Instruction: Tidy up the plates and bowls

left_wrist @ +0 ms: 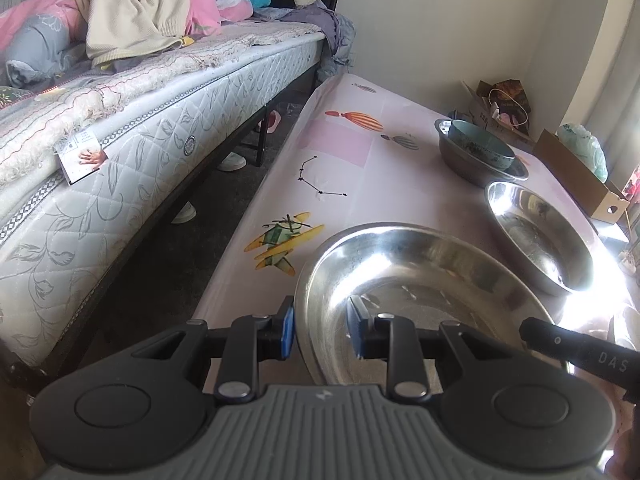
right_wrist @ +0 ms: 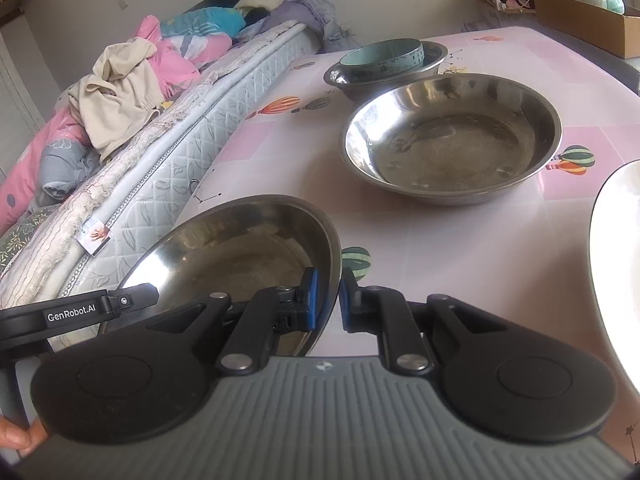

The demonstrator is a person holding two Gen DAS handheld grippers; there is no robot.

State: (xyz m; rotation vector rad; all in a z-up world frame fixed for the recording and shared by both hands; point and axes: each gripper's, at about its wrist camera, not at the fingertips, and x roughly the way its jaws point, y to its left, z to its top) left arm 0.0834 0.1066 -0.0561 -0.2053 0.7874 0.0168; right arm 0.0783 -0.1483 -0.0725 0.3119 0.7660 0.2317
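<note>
A steel dish [left_wrist: 420, 292] is straddled at its near rim by both tongs over a pink table [left_wrist: 352, 152] printed with balloons and an aeroplane. The left gripper [left_wrist: 322, 330] is seen with its blue pads [left_wrist: 288, 332] set one outside and one inside the left rim, a clear gap remaining between pads and metal, so it is parted rather than clenched. The right gripper [right_wrist: 328, 300] is drawn much narrower, its blue pads [right_wrist: 311, 300] pressed close on either side of the same dish [right_wrist: 240, 256] at its right rim, which is pinched between them.

Ahead of the right tongs a second steel dish [right_wrist: 452, 140] is set on the cloth, and beyond it a deeper steel bowl [right_wrist: 384, 68] in which a pale teal bowl [right_wrist: 384, 58] is nested. A white plate [right_wrist: 616, 272] is cut off by the frame at the right.

"GenRobot.AI" is read in white on the black arm entering from the left of the right tongs; "DAS" is read on the black arm to the right of the left tongs. Writing on the teal bowl's band is too small to read. A bed [left_wrist: 132, 160] heaped with clothes [left_wrist: 136, 4] is seen left of both tongs, a cardboard box [left_wrist: 576, 176] far ahead.
</note>
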